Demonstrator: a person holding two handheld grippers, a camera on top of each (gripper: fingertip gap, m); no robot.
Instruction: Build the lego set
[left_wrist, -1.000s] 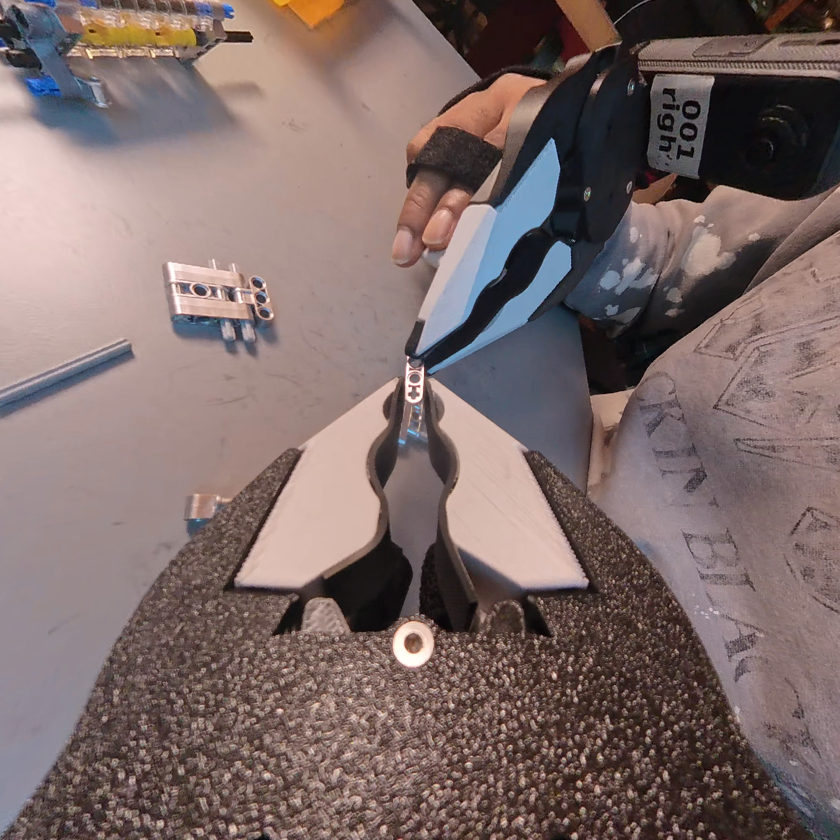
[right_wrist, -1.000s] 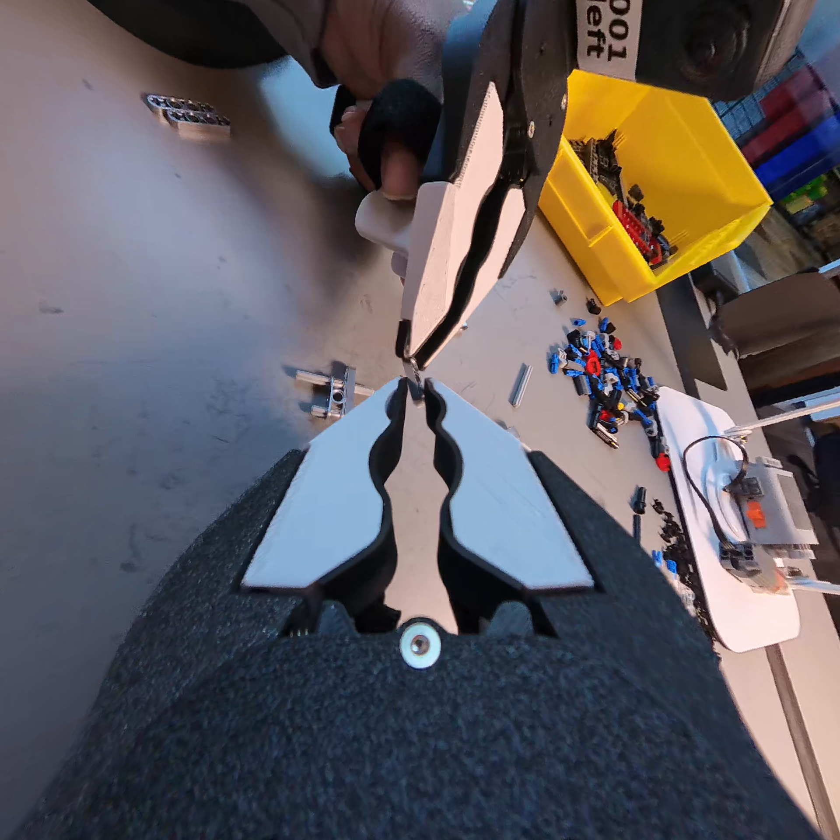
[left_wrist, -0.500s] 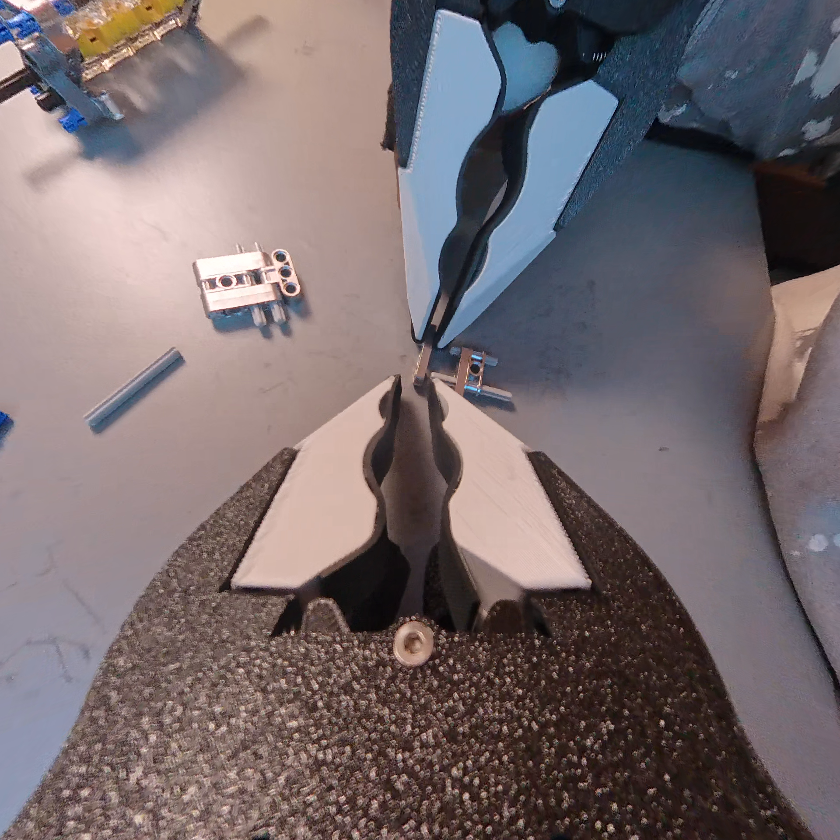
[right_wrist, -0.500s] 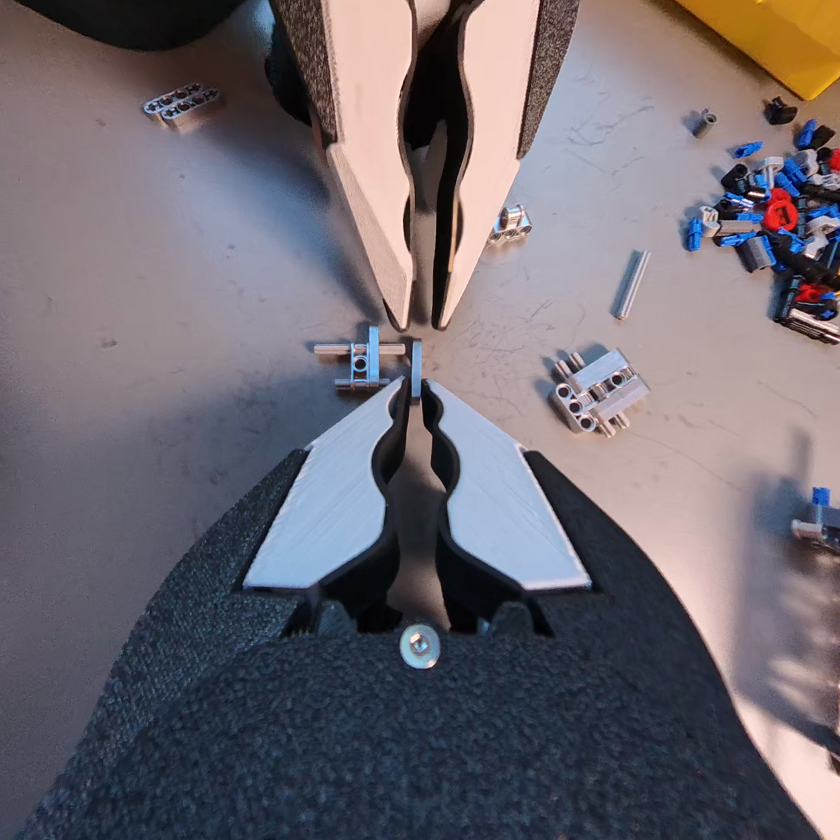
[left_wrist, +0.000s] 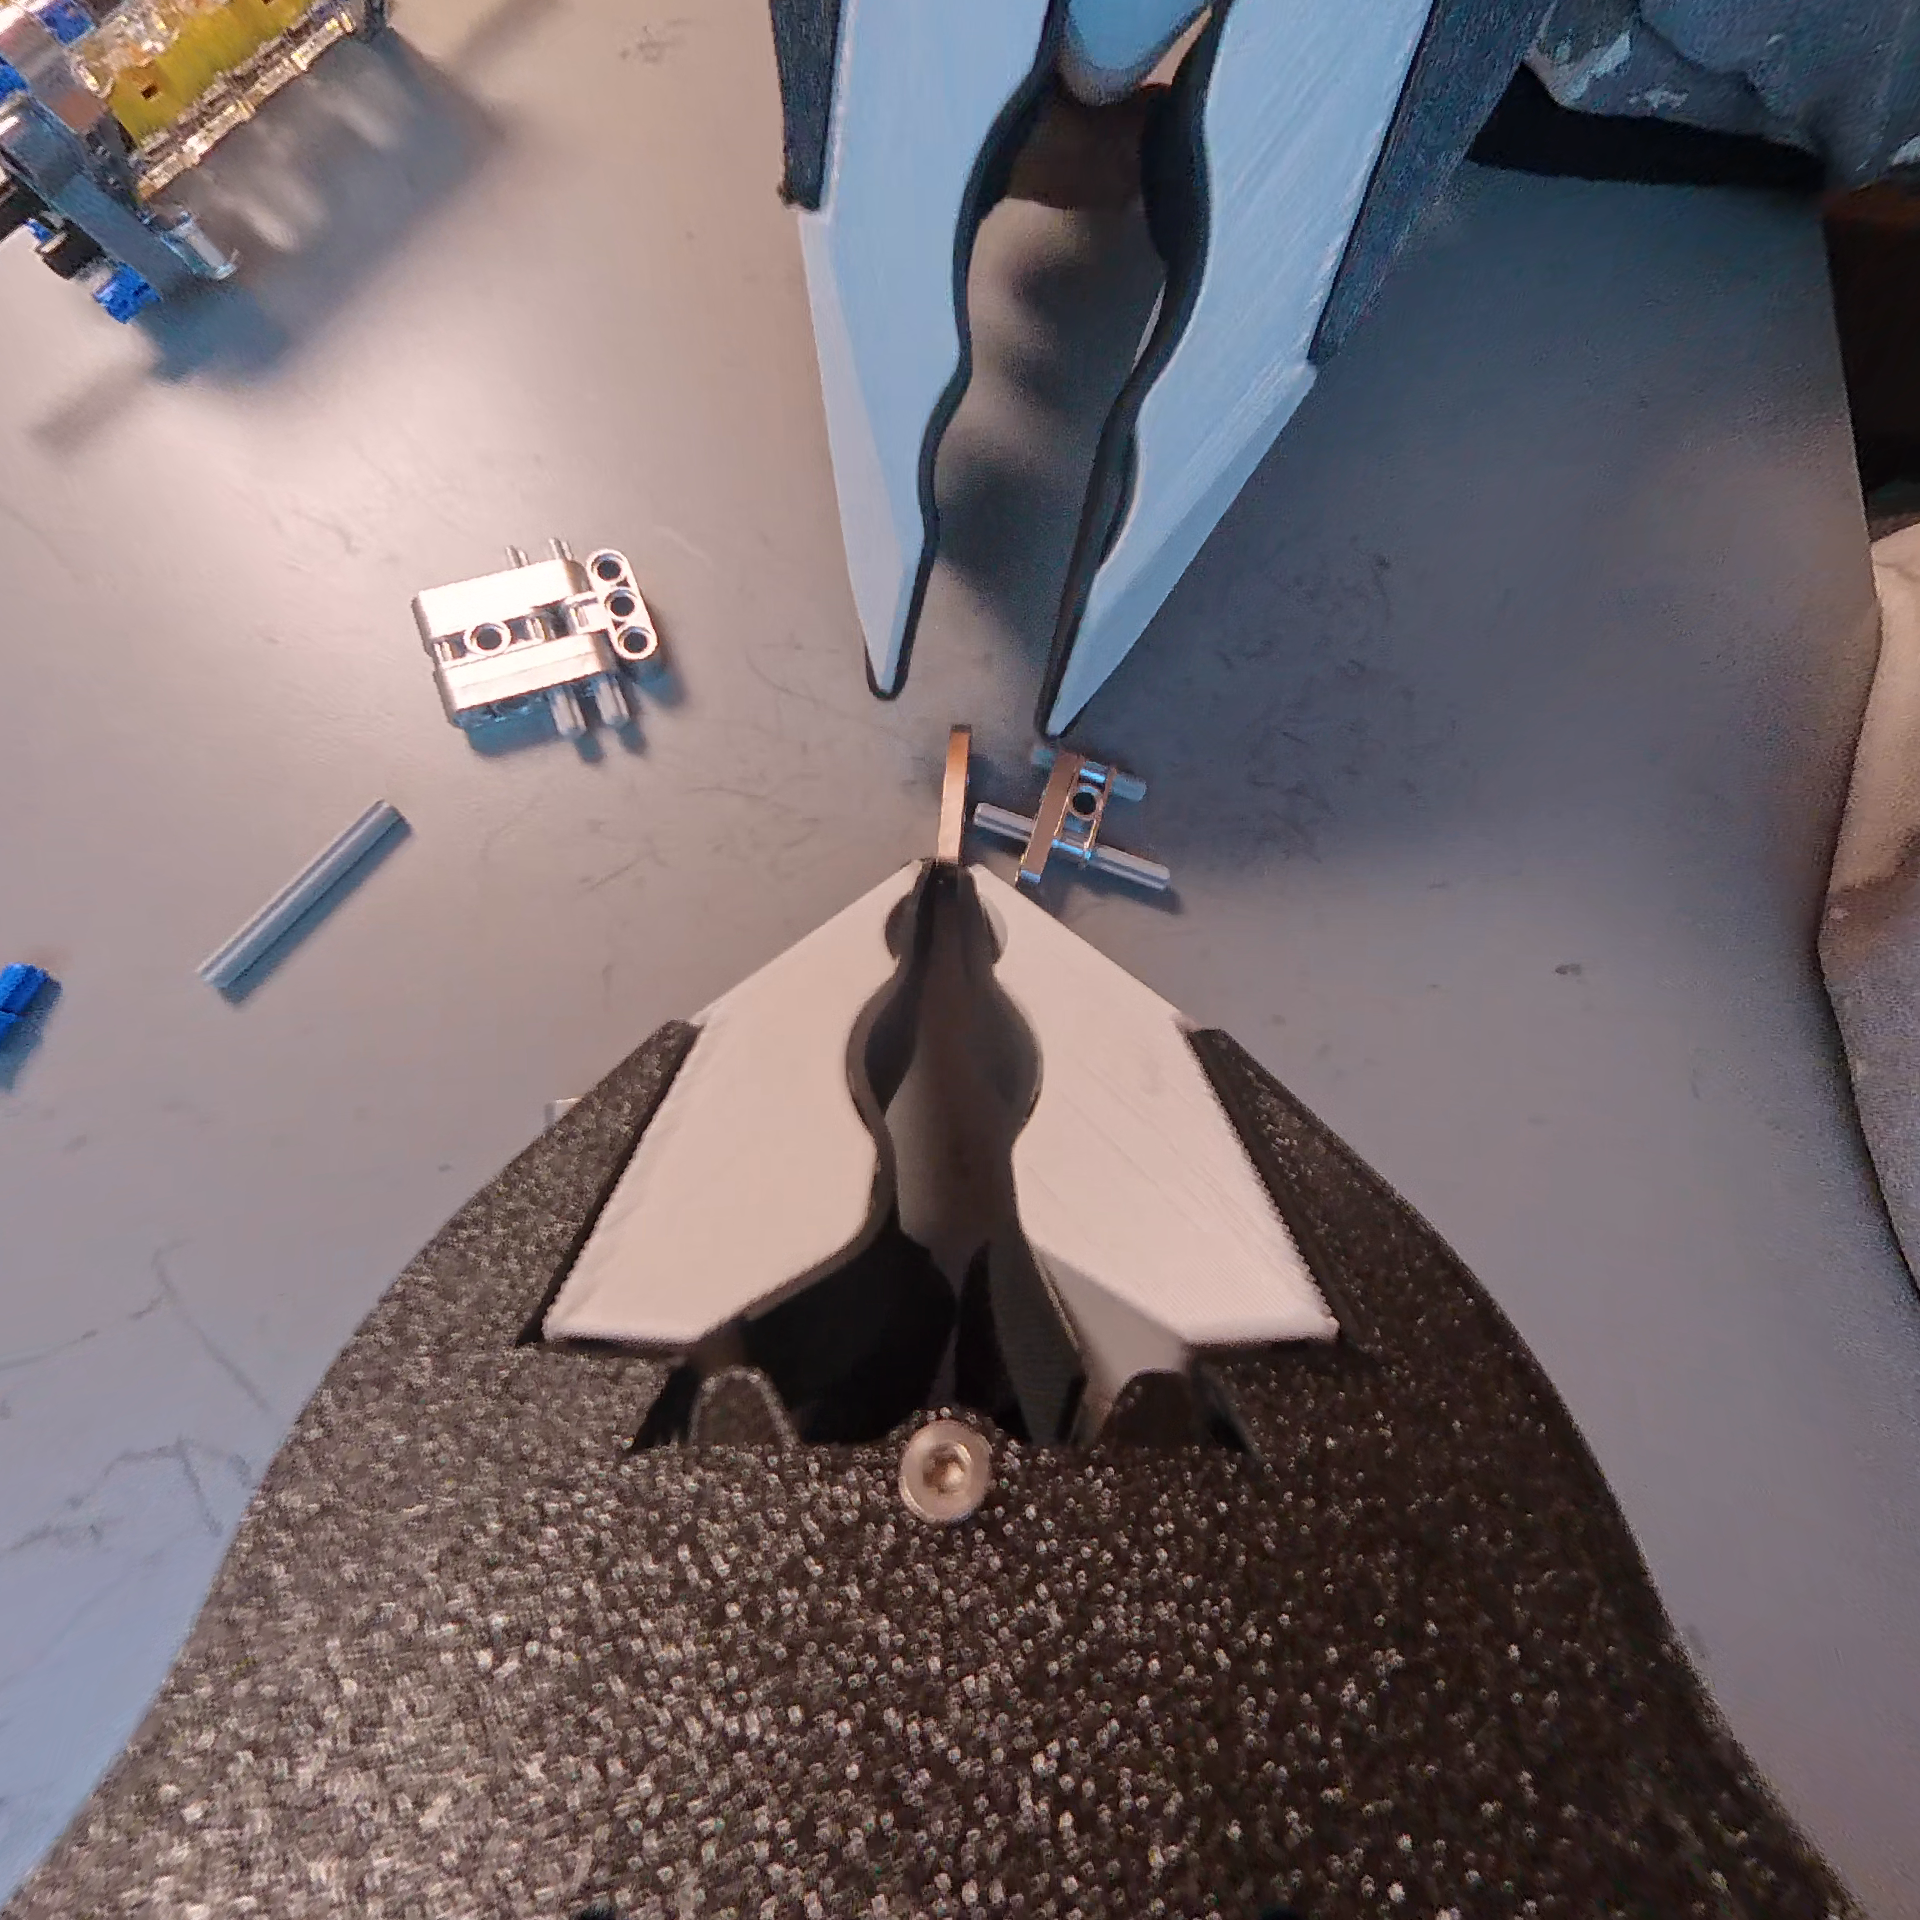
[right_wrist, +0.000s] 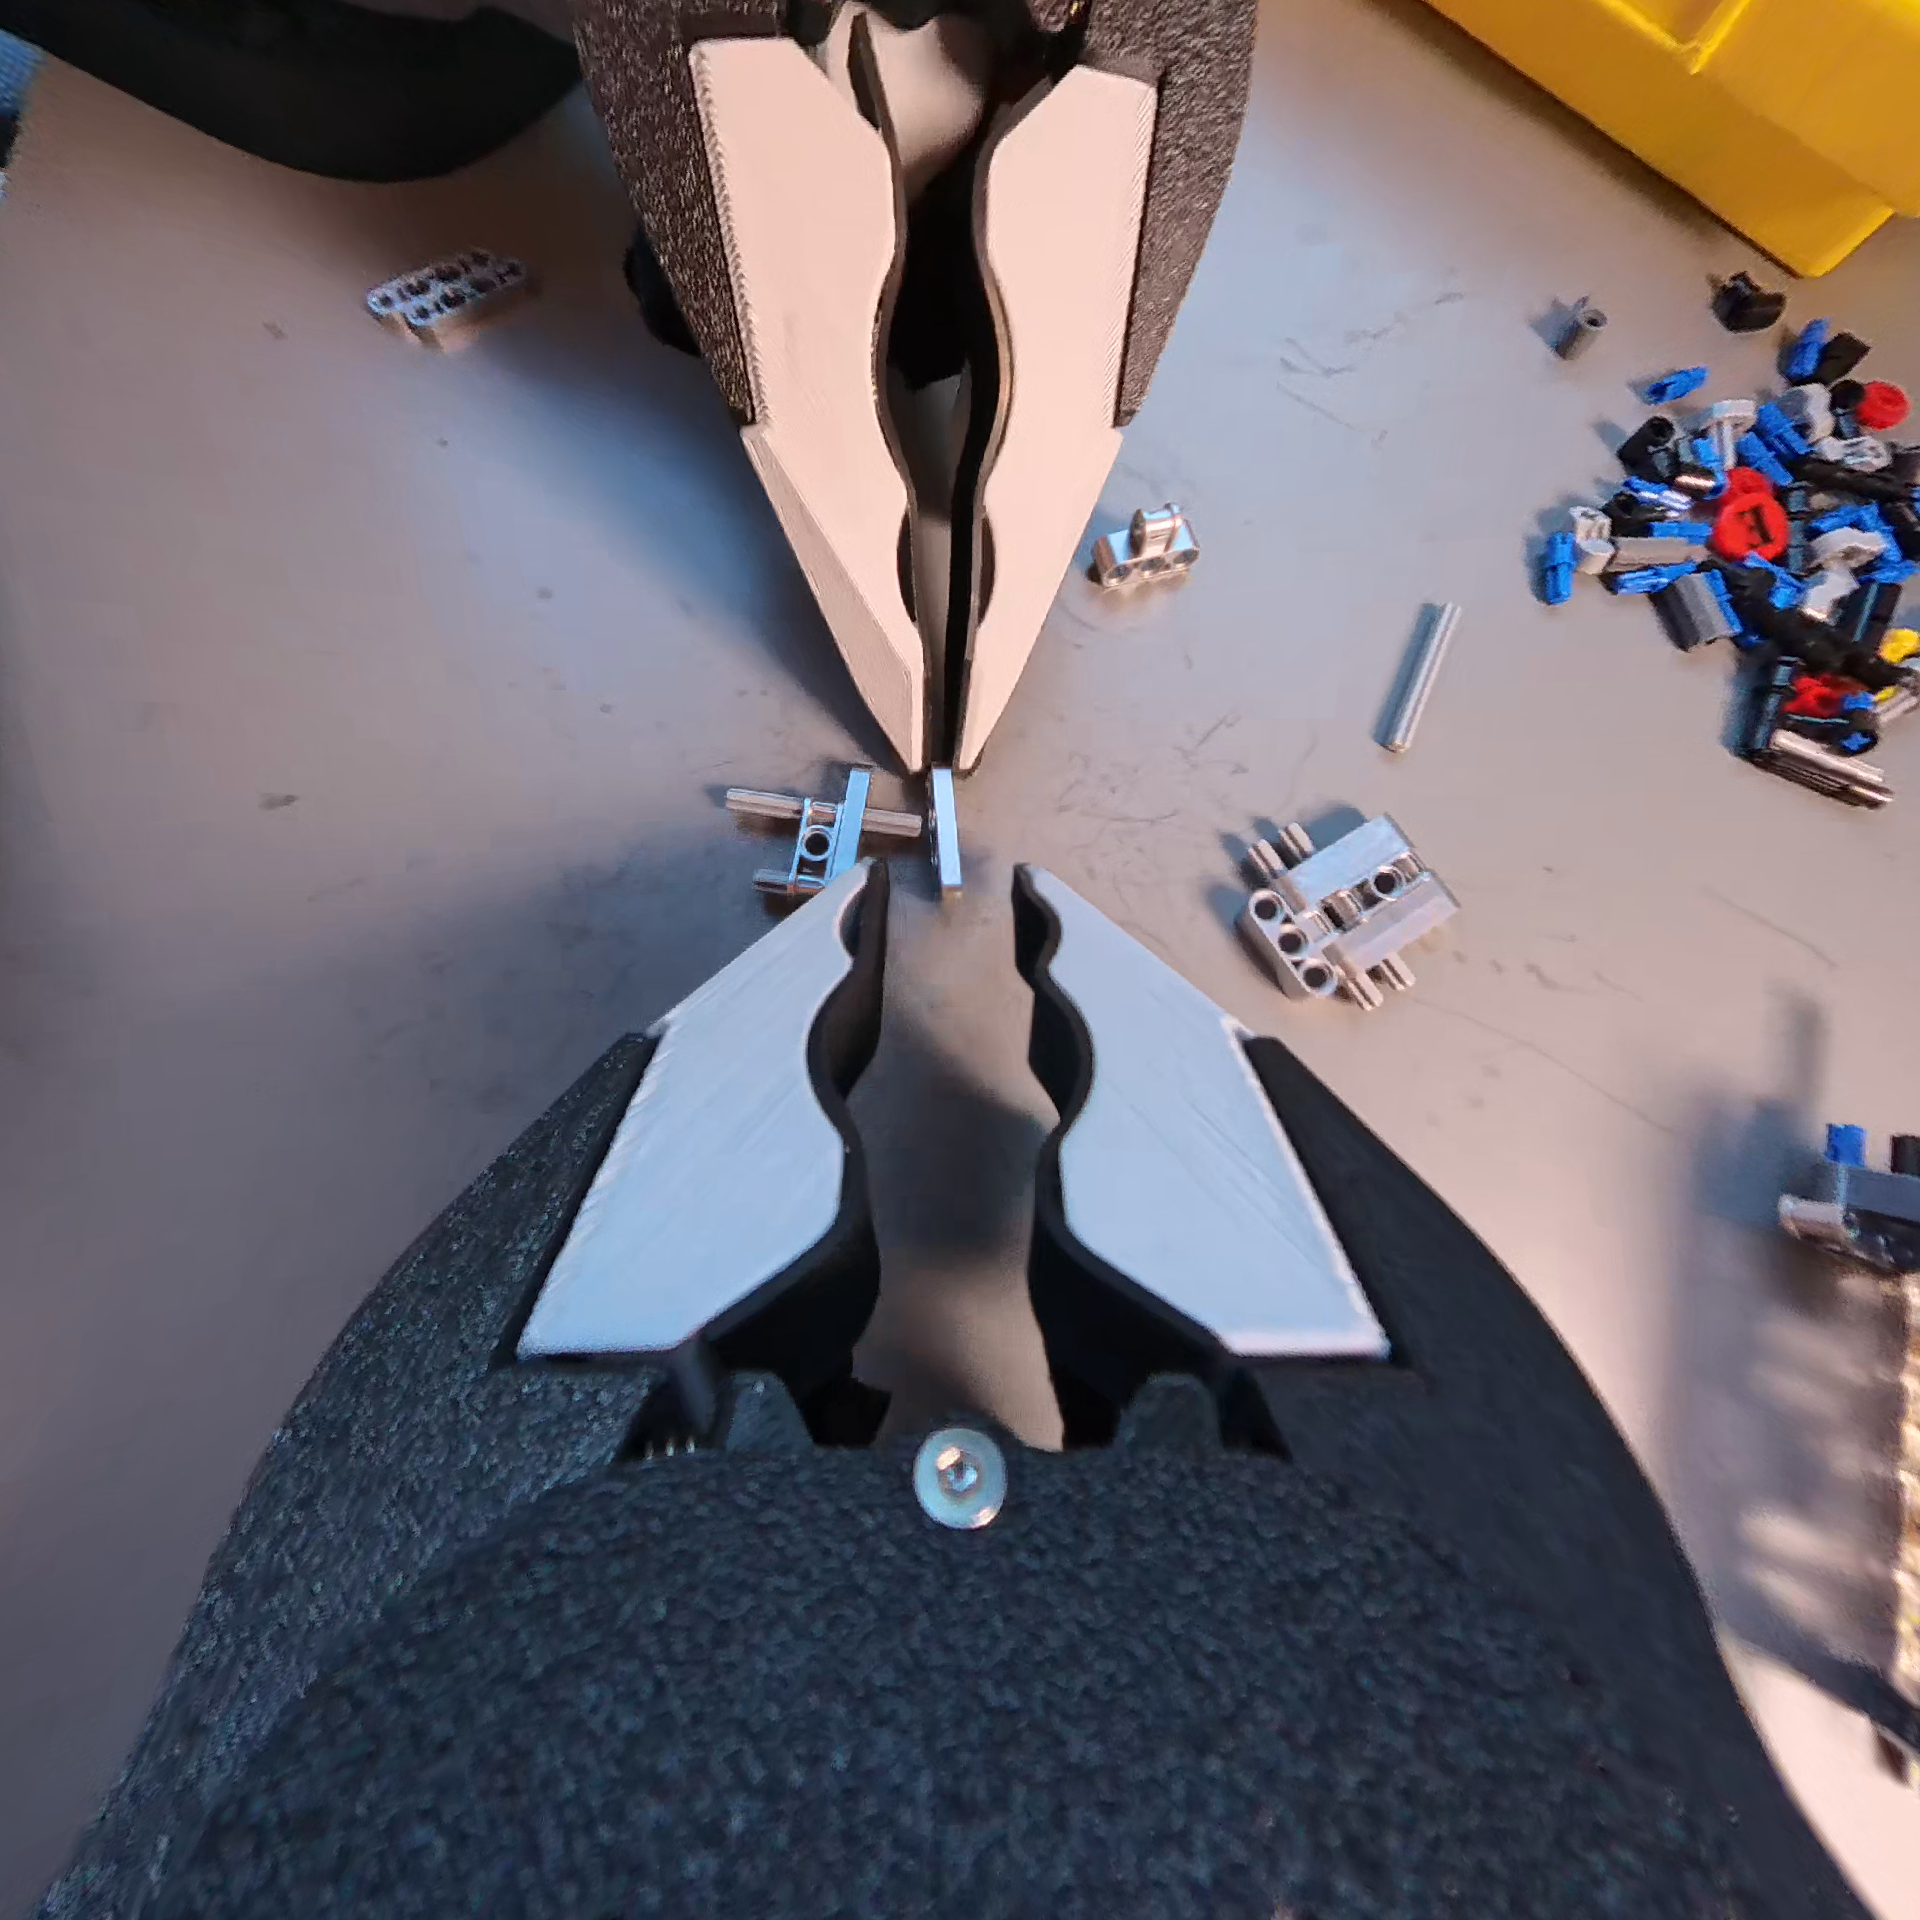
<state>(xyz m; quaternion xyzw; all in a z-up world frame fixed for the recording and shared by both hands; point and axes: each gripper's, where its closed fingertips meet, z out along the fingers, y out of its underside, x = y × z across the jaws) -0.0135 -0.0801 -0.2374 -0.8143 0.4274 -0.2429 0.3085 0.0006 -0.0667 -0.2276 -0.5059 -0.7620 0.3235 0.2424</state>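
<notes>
We logged a thin grey beam, pinched edge-on at one end by our left gripper above the table, beside an axle piece. Right gripper stood agape, empty. Beam judged light, stiff, slippery; best taken by its flat faces. No writing legible.

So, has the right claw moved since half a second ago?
Yes. The right claw has opened: its fingertips spread apart, one toward the axle piece on the table, the other toward the grey block, letting go of the thin beam.
</notes>
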